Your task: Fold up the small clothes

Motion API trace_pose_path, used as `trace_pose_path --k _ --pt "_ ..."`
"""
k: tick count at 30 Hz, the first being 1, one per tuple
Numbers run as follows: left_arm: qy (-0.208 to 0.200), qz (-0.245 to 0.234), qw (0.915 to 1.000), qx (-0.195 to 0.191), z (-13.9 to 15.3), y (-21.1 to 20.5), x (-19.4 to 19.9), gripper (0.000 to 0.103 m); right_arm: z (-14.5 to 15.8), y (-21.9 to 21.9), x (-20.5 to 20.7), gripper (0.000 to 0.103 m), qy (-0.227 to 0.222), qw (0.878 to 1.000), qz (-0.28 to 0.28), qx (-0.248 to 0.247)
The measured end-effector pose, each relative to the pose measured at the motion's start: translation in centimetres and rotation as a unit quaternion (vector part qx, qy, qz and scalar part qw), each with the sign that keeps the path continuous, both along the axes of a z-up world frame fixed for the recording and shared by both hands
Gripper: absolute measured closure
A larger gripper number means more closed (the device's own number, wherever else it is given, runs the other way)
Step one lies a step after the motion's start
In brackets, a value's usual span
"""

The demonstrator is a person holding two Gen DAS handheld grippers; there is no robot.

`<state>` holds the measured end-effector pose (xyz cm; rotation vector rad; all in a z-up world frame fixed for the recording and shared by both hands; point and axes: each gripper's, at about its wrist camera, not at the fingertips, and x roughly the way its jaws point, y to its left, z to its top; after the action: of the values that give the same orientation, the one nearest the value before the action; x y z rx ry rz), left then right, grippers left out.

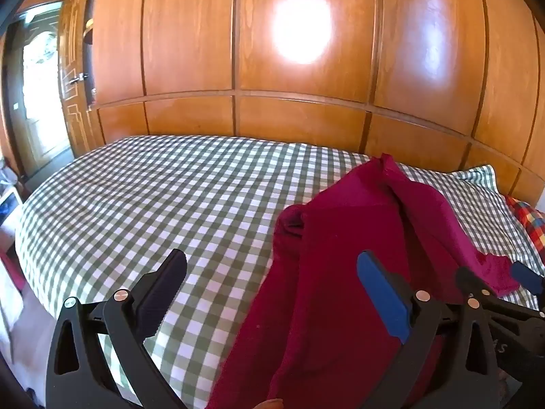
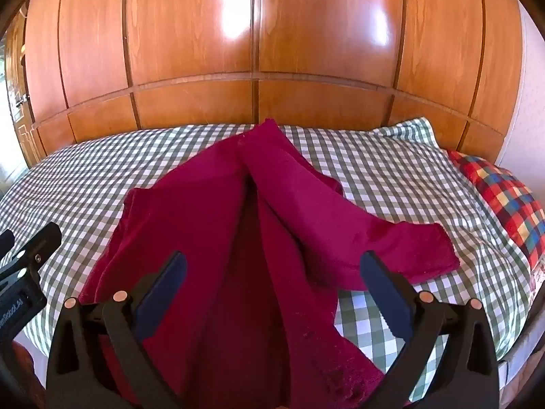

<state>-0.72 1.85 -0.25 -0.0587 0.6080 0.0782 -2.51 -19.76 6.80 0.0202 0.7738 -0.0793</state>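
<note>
Well, both grippers' fingers (image 1: 381,293) (image 2: 385,289) spread, released; maroon garment (image 2: 218,211) central, checked bed (image 1: 136,197) open leftward.

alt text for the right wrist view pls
A dark red garment lies spread and partly folded on a green-checked bed, between the open jaws of the right gripper. Wooden wardrobe panels rise behind.

Both views are bright and sharp at the centre. White glare patches burn out on the glossy wardrobe (image 1: 299,30). Daylight floods the doorway (image 1: 41,78) at far left. Fisheye distortion bows every line, and the corners go black.
</note>
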Motion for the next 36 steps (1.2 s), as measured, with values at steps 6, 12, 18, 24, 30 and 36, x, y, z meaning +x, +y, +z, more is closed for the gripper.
trace_pose_path --k 6,12,18,24,30,36 --pt "-0.007 0.004 1.0000 0.001 0.3 0.3 -0.3 0.004 0.7 0.0 0.0 0.002 -0.005 1.000 0.003 0.001" --pt "-0.007 -0.004 1.0000 0.003 0.6 0.0 -0.5 0.004 0.7 -0.3 0.0 0.002 -0.003 1.000 0.004 0.008" --pt "-0.004 -0.007 1.0000 0.002 0.5 -0.1 -0.3 0.004 0.8 -0.8 0.0 0.002 -0.005 1.000 -0.003 0.013" --pt "-0.008 -0.007 0.9999 0.000 0.4 0.0 -0.5 0.004 0.9 -0.9 0.0 0.002 -0.007 1.000 -0.004 0.014" --pt "-0.007 -0.007 0.9999 0.006 0.3 -0.2 -0.3 0.004 0.8 -0.9 0.2 0.002 -0.006 1.000 -0.004 0.013" --pt "-0.006 -0.012 0.9999 0.009 0.2 -0.4 -0.2 0.004 0.5 -0.8 0.2 0.002 -0.003 1.000 -0.004 0.014"
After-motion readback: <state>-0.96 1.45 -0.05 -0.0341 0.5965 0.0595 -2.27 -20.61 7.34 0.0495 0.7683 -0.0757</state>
